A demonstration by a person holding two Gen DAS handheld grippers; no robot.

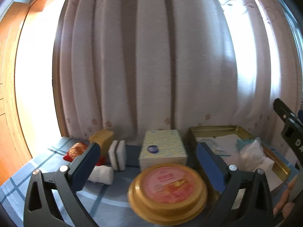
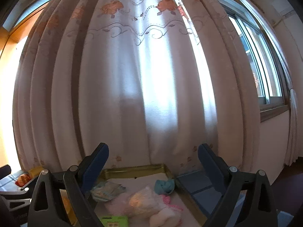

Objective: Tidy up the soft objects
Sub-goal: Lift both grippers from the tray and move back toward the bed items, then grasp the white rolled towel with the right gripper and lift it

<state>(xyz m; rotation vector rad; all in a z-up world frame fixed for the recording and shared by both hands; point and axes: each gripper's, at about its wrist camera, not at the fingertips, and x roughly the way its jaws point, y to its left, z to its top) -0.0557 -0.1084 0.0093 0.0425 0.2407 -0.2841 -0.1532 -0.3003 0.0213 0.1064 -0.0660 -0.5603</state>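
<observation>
My left gripper [image 1: 148, 154] is open above the blue checked cloth [image 1: 106, 200], holding nothing. Between its fingers lie a round gold-rimmed tin lid [image 1: 167, 191] and a pale yellow tissue pack [image 1: 162, 148]. Left of these are a white-and-grey sponge [image 1: 117, 157], a yellow sponge [image 1: 102, 138], a white cloth roll [image 1: 101, 175] and a red-and-orange knitted piece [image 1: 77, 151]. The gold tin tray [image 1: 214, 129] at right holds white soft items. My right gripper [image 2: 153, 158] is open over that tray [image 2: 136, 169], above a teal knot [image 2: 164, 186], pink bundles [image 2: 144, 202] and a folded patterned cloth [image 2: 106, 190].
A pleated floral curtain [image 1: 161, 66] hangs close behind the table. A wooden door frame [image 1: 11, 94] stands at left, a window [image 2: 265, 66] at right. A green packet [image 2: 113, 220] lies at the tray's near edge. The right gripper's black body [image 1: 289, 128] shows at the left view's right edge.
</observation>
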